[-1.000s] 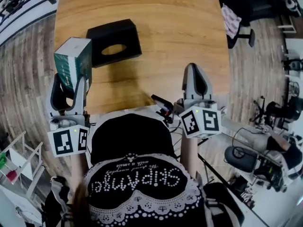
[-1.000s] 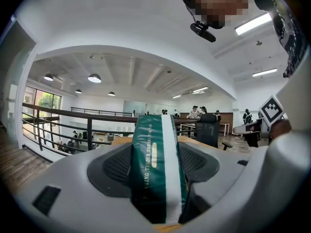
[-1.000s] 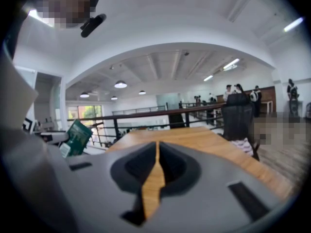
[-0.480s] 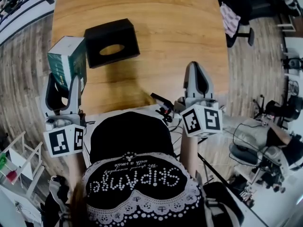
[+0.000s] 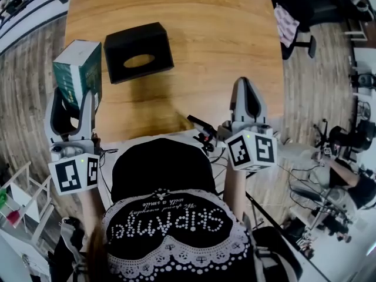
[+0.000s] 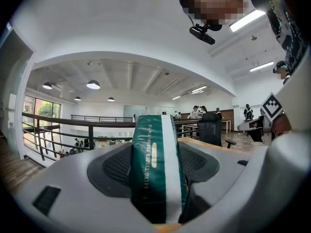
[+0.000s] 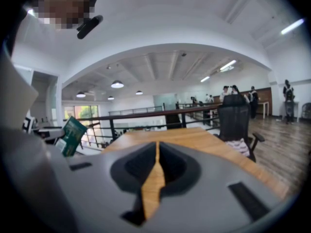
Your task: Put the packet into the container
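The person [image 5: 161,181] stands at the near edge of the wooden table [image 5: 217,34], a gripper in each hand. The left gripper [image 5: 73,98] is raised by the table's left edge, its jaws clamped on the sides of a green-and-white packet [image 5: 76,69], which stands upright above them. The right gripper [image 5: 244,87] hovers over the near edge, jaws drawn to a thin slit with nothing between. Farther on, just right of the packet, the black container [image 5: 139,51] sits on the table, its oval opening facing up.

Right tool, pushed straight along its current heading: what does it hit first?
Way looks free: the right tool points out over the wooden table with nothing in line. The black chair stands right of that line; far beyond, a railing, depth unclear.
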Motion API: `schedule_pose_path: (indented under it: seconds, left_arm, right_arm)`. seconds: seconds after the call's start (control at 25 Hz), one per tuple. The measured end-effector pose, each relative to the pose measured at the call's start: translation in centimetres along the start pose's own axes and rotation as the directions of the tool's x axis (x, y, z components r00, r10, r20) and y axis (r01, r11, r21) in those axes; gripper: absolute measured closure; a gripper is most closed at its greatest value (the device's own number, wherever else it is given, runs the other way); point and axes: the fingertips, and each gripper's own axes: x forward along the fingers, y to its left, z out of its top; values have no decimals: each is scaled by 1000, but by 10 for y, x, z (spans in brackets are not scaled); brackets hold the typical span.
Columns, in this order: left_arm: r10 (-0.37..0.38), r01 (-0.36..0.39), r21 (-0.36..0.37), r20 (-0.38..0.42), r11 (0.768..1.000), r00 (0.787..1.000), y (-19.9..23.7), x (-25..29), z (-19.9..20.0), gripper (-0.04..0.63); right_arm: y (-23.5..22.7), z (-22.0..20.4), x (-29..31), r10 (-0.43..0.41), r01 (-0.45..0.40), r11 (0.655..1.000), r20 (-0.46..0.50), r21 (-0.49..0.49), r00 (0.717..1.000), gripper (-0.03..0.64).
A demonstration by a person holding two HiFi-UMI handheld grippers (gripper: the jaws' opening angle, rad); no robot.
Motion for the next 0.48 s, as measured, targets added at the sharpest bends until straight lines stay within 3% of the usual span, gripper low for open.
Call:
schedule_pose_path:
  seconds: [0.2,0.48]
  left_arm:
    - [-53,51,68,25,996,998,-2,3,14,267]
    - [-196,194,109,4,975,981,-20,20,20,267]
  right_arm:
    - [0,-2,-2,-2,2,1000,3,1,1000,575]
    - [-1,-4,-1,-5,5,1000,2,8,1000,575]
